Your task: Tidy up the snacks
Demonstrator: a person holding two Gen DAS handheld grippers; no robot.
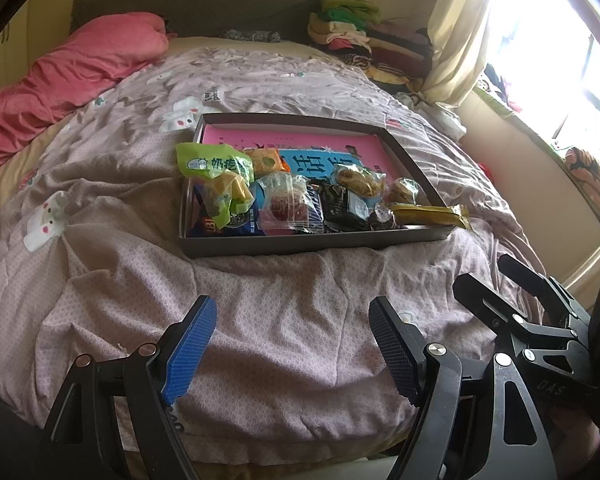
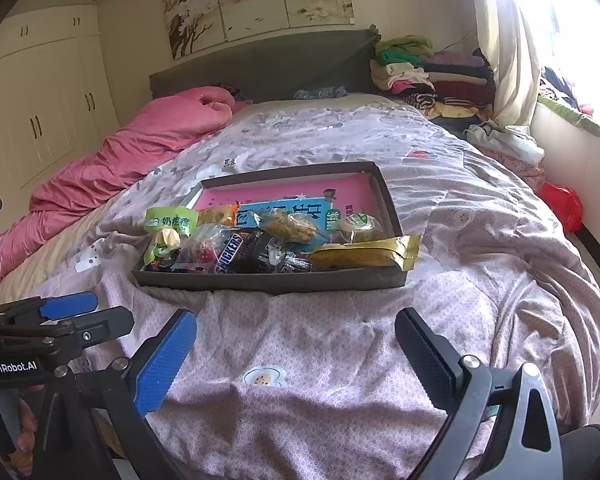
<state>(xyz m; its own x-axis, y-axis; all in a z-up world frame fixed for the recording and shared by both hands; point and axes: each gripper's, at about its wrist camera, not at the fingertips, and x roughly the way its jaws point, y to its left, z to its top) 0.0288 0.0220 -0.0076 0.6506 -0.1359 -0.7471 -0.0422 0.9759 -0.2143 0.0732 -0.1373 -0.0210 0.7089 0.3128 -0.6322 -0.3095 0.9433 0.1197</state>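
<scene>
A shallow dark box (image 1: 284, 245) (image 2: 260, 282) with a pink and blue bottom lies on the bed. Several wrapped snacks fill its near half: a green packet (image 1: 210, 164) (image 2: 171, 221) at the left, a clear-wrapped red sweet (image 1: 286, 206), dark bars (image 2: 236, 252), cakes (image 1: 358, 180) (image 2: 290, 226), and a gold bar (image 1: 430, 216) (image 2: 364, 257) hanging over the right corner. My left gripper (image 1: 290, 354) hovers open over the quilt in front of the box, nothing between its blue pads. My right gripper (image 2: 296, 354) is likewise open and holds nothing. Each gripper shows at the edge of the other's view.
The box rests on a rumpled lilac quilt (image 1: 260, 320) (image 2: 480, 260). A pink blanket (image 1: 72, 76) (image 2: 140, 152) lies at the left, folded clothes (image 1: 364, 36) (image 2: 428, 76) are stacked at the headboard's right. A curtain and bright window are on the right, cupboards (image 2: 40, 112) on the left.
</scene>
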